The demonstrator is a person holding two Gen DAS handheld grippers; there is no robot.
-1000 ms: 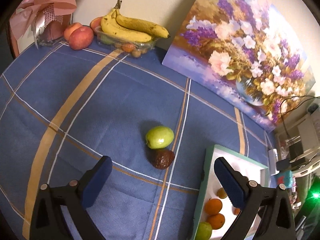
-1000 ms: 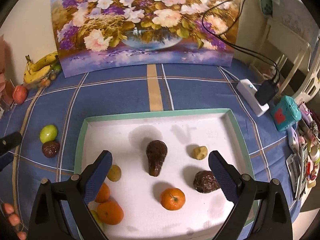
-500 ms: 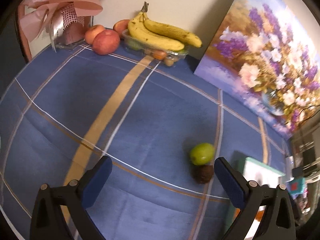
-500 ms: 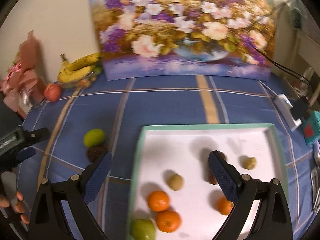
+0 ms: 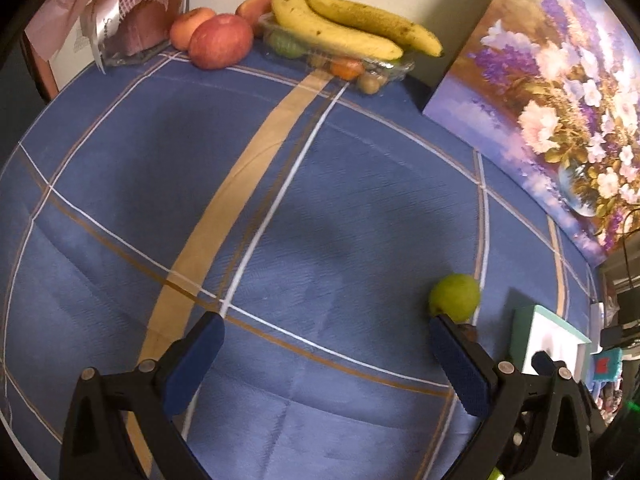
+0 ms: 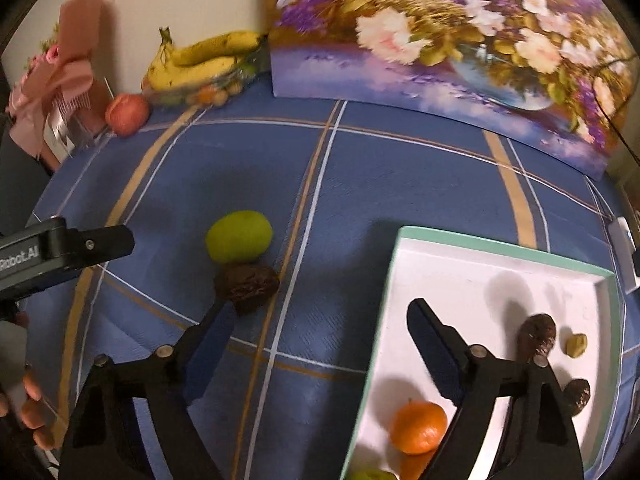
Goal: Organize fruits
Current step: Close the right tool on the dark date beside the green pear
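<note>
Blue plaid table point(image 5: 280, 208) under everything. Flower painting point(image 6: 440, 28) leaning along the back edge. White tray point(image 6: 500, 288) with a green rim toward the right edge, holding an orange point(image 6: 418, 426), two dark fruits, and a small yellowish piece point(image 6: 576, 345). Bananas point(image 5: 352, 28) atop a clear box at the back edge, red apple point(image 5: 220, 42) just beside them, pink bouquet point(image 6: 52, 80) in the back left corner. Left tongs point(image 5: 326, 356) spread wide over bare cloth, holding nothing. Right tongs point(image 6: 316, 346) likewise wide and empty, straddling the tray's left rim. Green fruit point(image 6: 239, 236) on the cloth left of the tray, touching a dark wrinkled fruit point(image 6: 246, 286) on its near side; left finger of the right tongs just beside that dark fruit.
</note>
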